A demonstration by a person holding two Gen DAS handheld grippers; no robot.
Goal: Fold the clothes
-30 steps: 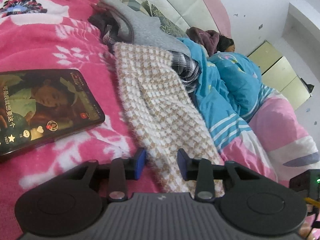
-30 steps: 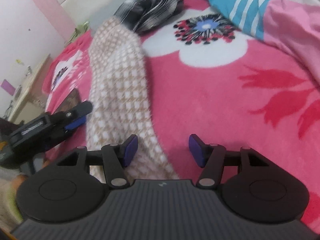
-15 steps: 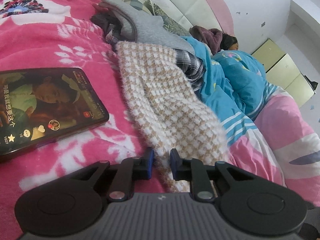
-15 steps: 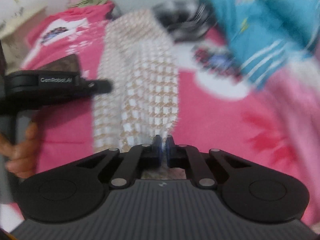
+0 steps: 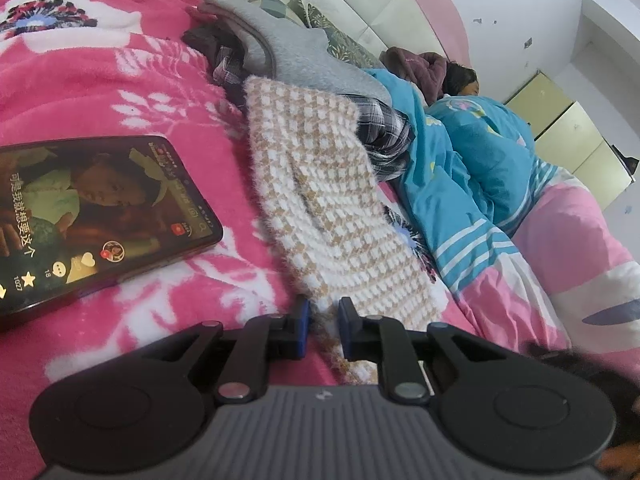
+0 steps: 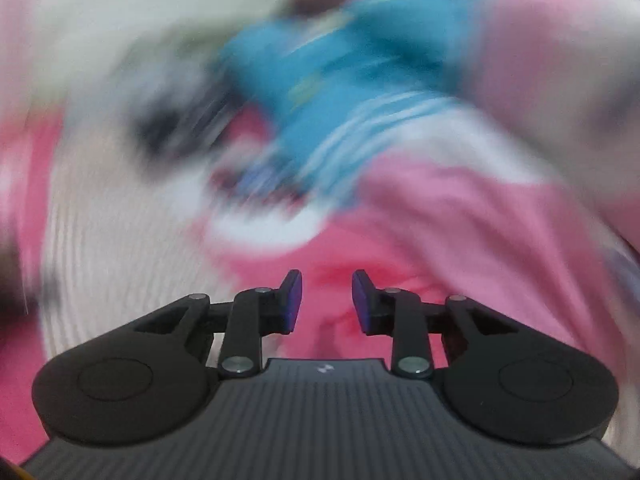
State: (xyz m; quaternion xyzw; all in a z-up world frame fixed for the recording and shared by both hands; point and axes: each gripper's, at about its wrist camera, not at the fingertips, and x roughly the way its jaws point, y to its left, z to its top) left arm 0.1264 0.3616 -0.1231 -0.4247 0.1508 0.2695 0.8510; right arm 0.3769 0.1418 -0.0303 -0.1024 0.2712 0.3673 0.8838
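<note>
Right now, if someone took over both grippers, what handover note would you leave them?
Left gripper: shut on the near edge of the checked knit scarf.
Right gripper: jaws have just been opening, nothing between them; its view is blurred.
The scarf lies lengthwise on the pink blanket, beside a phone; its far end sits by a pile of clothes.
Done: only the left grip. Left: every fold.

Left gripper clamped, right gripper parted

Pink floral bed: phone, checked knit
</note>
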